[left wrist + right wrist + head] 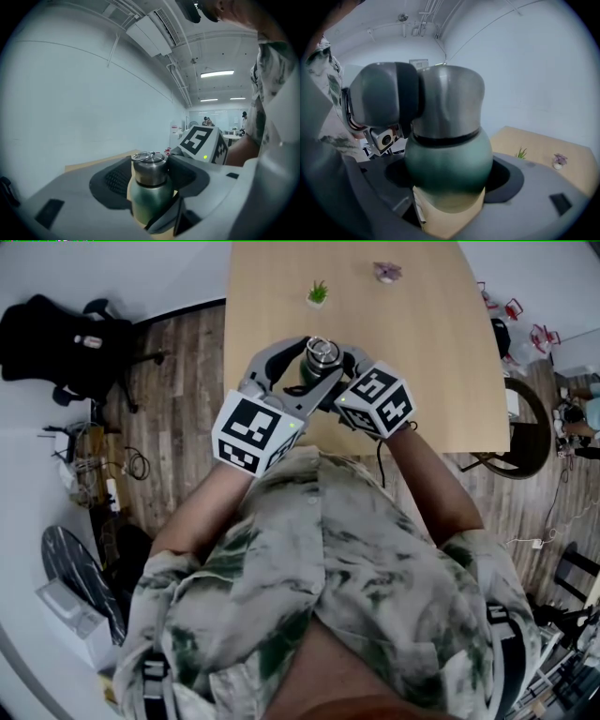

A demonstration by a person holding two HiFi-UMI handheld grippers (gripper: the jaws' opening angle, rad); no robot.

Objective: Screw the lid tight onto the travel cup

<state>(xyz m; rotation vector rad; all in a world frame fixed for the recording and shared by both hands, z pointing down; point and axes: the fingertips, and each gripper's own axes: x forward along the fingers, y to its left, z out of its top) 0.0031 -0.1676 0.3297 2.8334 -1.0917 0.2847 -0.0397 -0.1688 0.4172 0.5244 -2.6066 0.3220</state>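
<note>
A travel cup with a green body [449,164] and a steel lid [321,352] stands upright over the near part of the wooden table [422,343]. Both grippers close on it from my side. My left gripper [307,363] is shut on the lid [149,169], with a dark pad on either side of it. My right gripper [447,180] is shut on the green body, which fills the space between its jaws. In the right gripper view, a left-gripper finger [382,96] presses on the steel top. The cup's base is hidden.
A small potted plant [318,294] and a purple flower ornament [386,272] sit farther back on the table. A black office chair [66,343] stands at the left over the wood floor, and another chair [525,442] at the table's right corner.
</note>
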